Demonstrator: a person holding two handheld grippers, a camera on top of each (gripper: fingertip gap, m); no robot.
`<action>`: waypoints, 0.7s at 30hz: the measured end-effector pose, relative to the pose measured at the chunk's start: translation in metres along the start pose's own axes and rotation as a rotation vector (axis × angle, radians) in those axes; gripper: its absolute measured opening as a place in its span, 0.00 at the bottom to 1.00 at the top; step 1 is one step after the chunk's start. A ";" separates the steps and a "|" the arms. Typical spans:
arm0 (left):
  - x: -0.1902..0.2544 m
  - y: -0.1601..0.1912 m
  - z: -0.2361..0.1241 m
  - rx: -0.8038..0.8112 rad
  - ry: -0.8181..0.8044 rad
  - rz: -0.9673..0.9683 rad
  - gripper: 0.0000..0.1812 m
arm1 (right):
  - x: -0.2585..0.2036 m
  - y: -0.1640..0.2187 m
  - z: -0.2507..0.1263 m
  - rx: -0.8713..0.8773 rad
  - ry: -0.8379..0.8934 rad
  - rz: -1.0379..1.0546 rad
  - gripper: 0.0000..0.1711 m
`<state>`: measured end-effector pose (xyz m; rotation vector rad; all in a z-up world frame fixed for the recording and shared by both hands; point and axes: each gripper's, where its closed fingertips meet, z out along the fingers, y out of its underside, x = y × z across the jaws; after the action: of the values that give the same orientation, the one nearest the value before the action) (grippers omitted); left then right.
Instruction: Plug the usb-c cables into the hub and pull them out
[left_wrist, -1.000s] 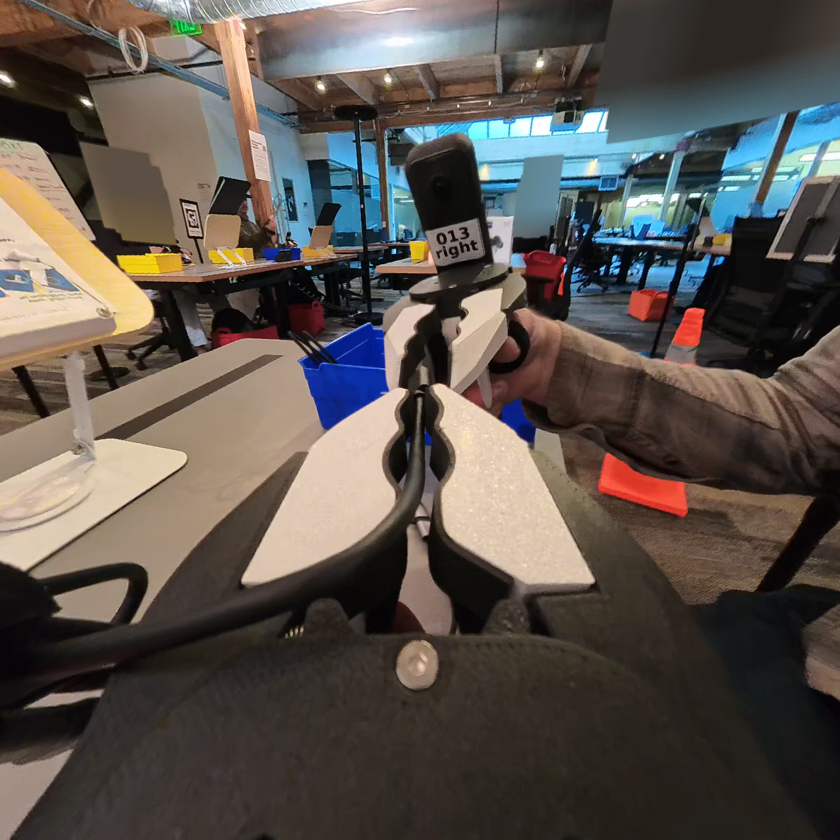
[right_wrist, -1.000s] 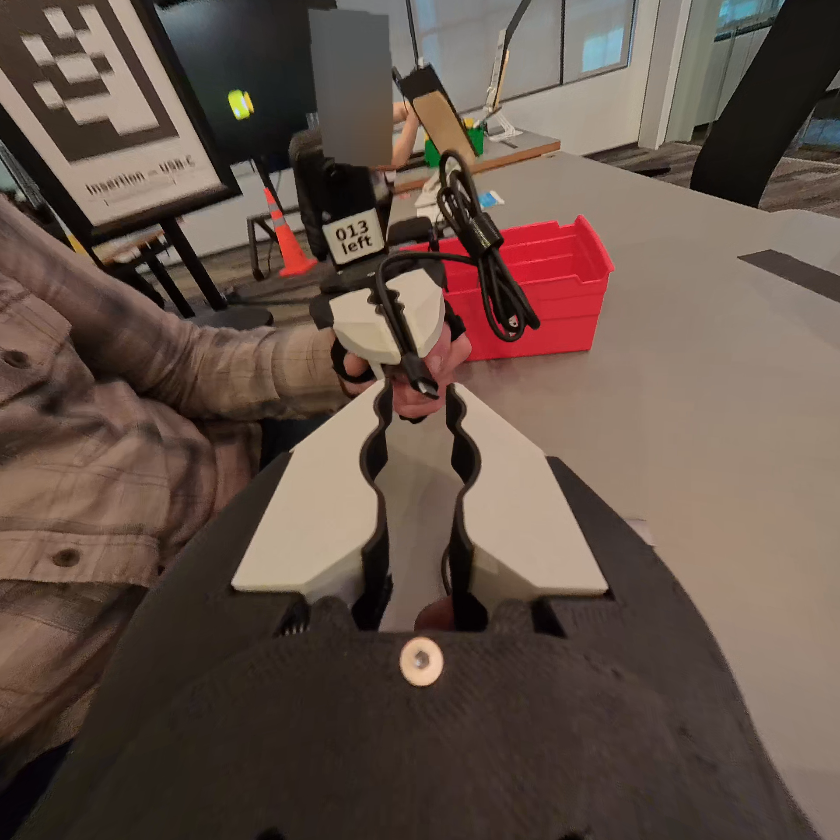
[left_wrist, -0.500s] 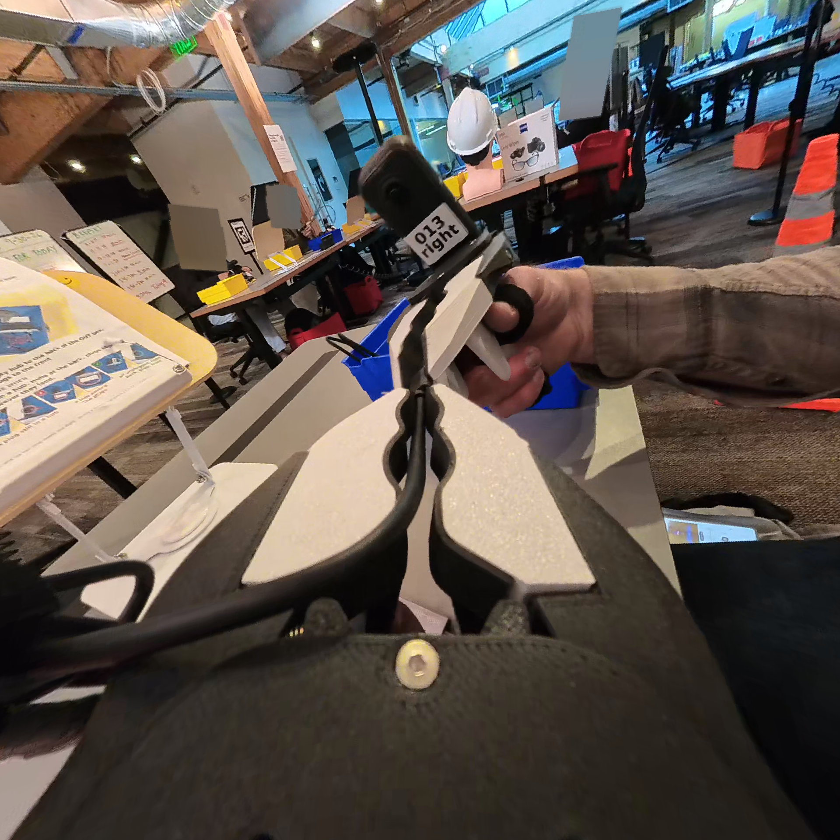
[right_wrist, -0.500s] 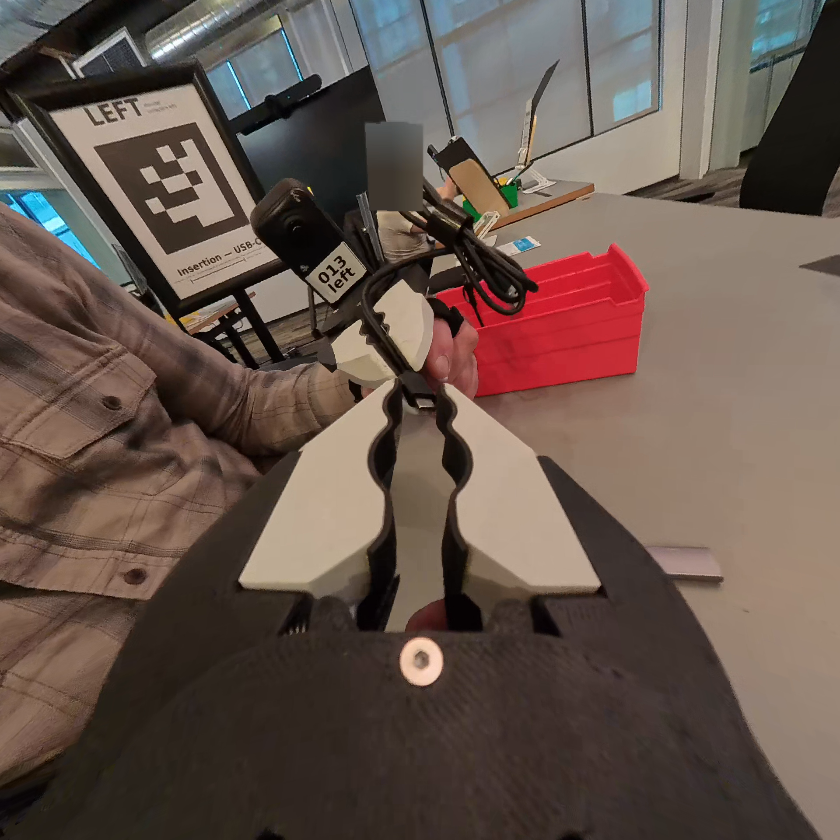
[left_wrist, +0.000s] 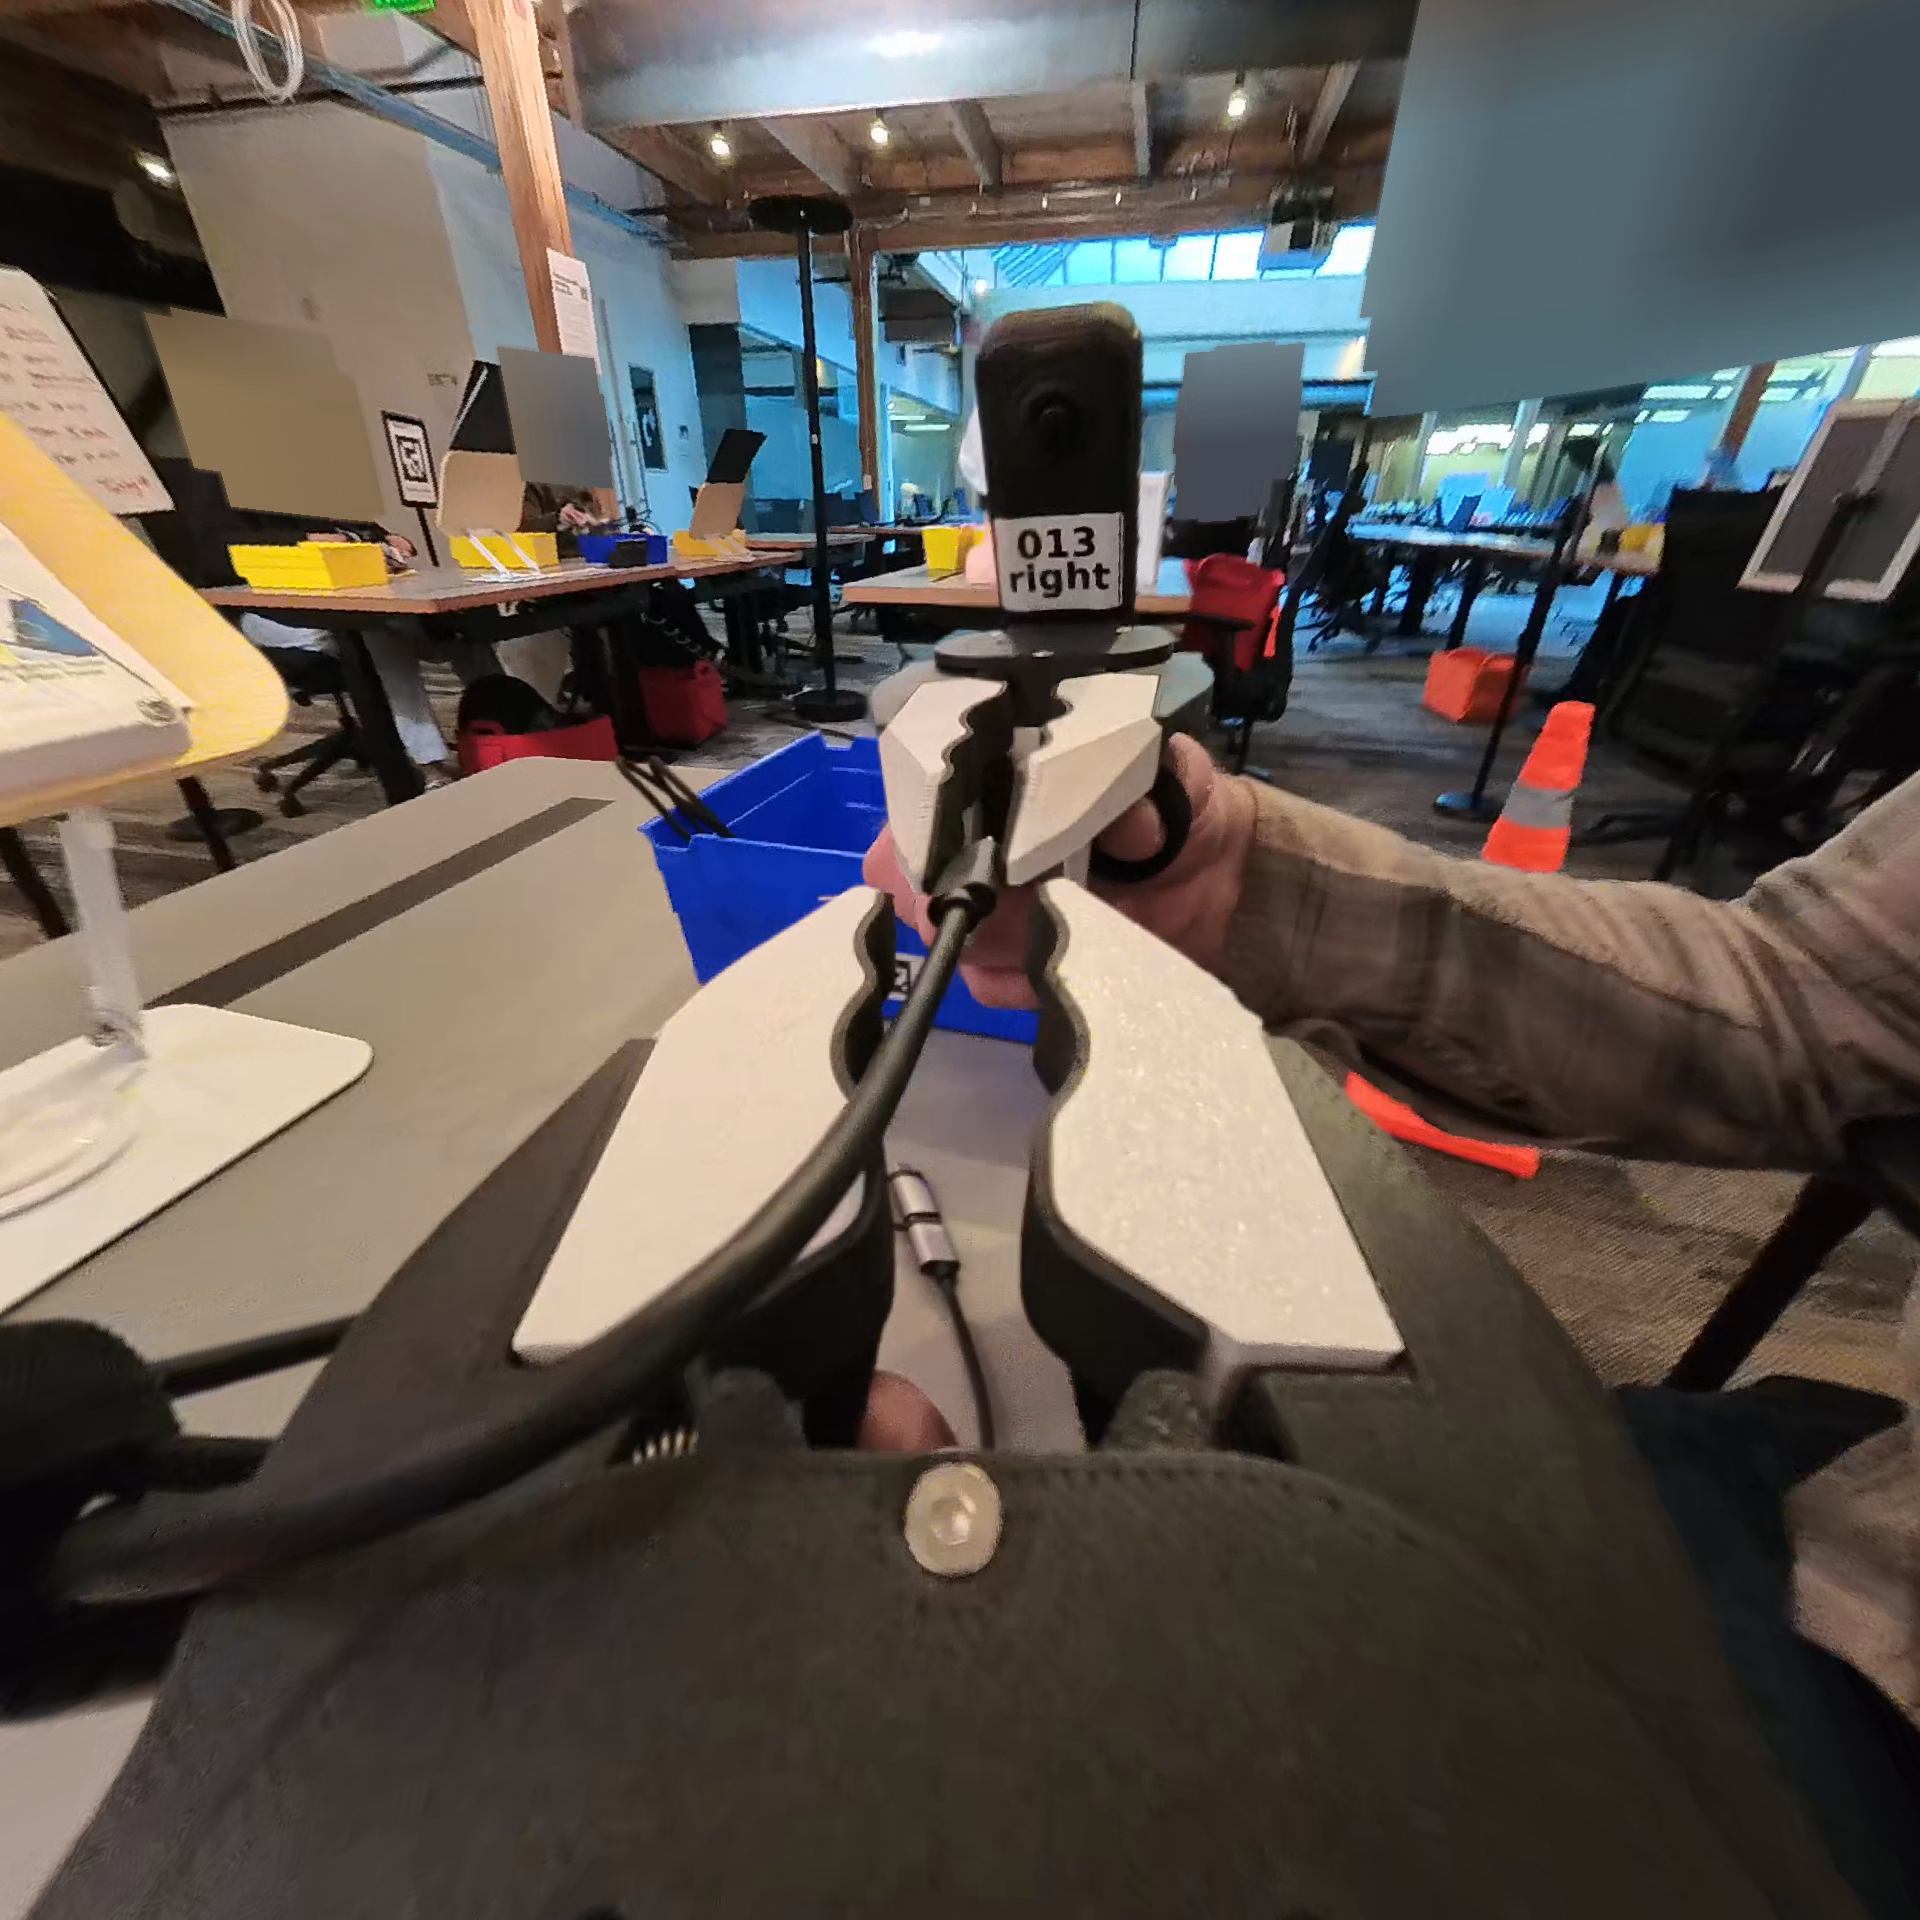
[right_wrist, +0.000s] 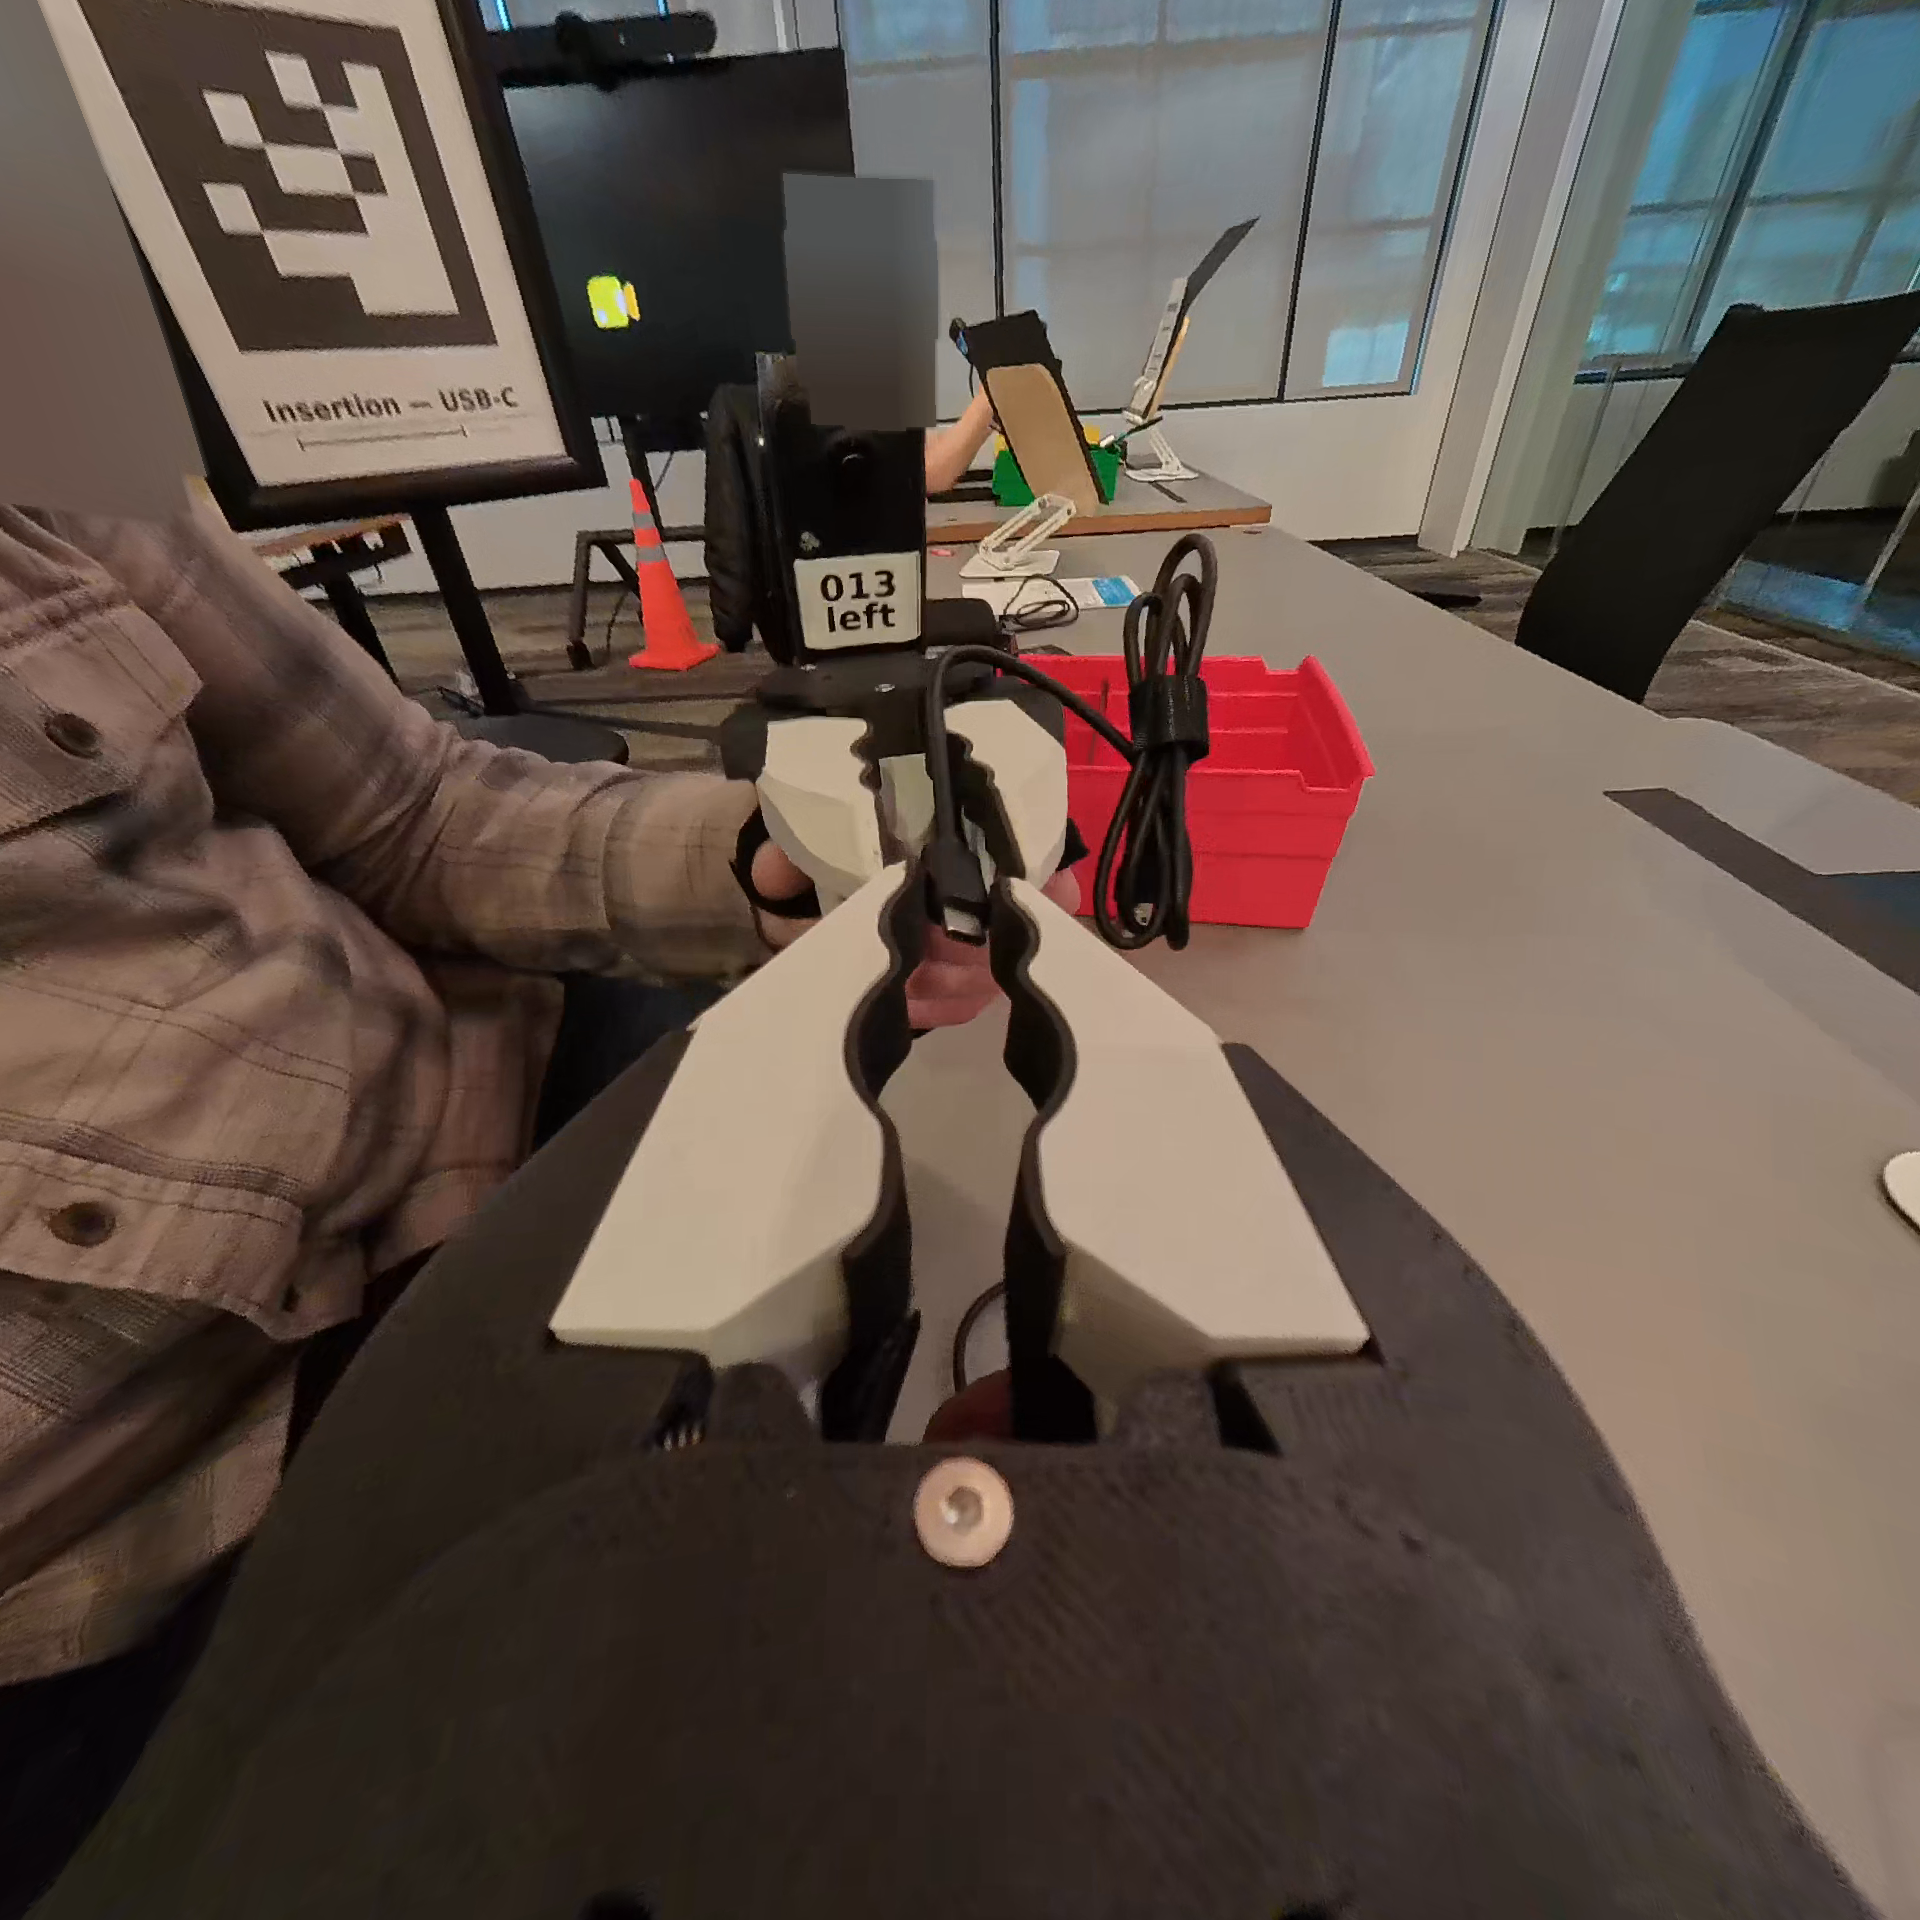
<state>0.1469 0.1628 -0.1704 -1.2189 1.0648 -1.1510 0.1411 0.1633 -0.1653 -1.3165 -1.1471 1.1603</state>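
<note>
In the left wrist view, the left gripper (left_wrist: 961, 914) is seen with its white, wavy-edged fingers parted, gripping nothing. A black rubber-sheathed usb-c cable (left_wrist: 810, 1174) runs up between them, and its plug end is taken between the nearly closed fingers of the right gripper (left_wrist: 977, 831), which faces this view. Below, on the grey table (left_wrist: 416, 997), a small silver metal hub (left_wrist: 920, 1221) with a thin dark lead is seen, with no cable plugged into the end that shows. A blue plastic bin (left_wrist: 779, 862) stands behind.

In the right wrist view, the right gripper's own tips are seen closed on the cable's black plug (right_wrist: 956, 883), while the strapped coil of the cable (right_wrist: 1158, 748) hangs in front of a red plastic bin (right_wrist: 1247, 790). The hub is not made out here.

Insertion is judged not yet begun; plugging in and pulling out both remain.
</note>
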 end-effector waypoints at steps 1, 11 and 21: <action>0.001 -0.002 0.000 0.011 0.014 -0.025 0.13 | 0.000 0.000 0.000 -0.010 0.006 -0.014 0.06; 0.003 -0.006 0.001 0.059 0.158 -0.350 0.12 | -0.001 0.001 -0.001 -0.118 0.088 -0.193 0.05; 0.001 -0.006 0.002 0.084 0.206 -0.480 0.06 | -0.003 0.003 -0.001 -0.176 0.126 -0.277 0.05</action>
<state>0.1486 0.1616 -0.1641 -1.3498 0.8830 -1.7028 0.1417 0.1599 -0.1678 -1.2939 -1.3135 0.7790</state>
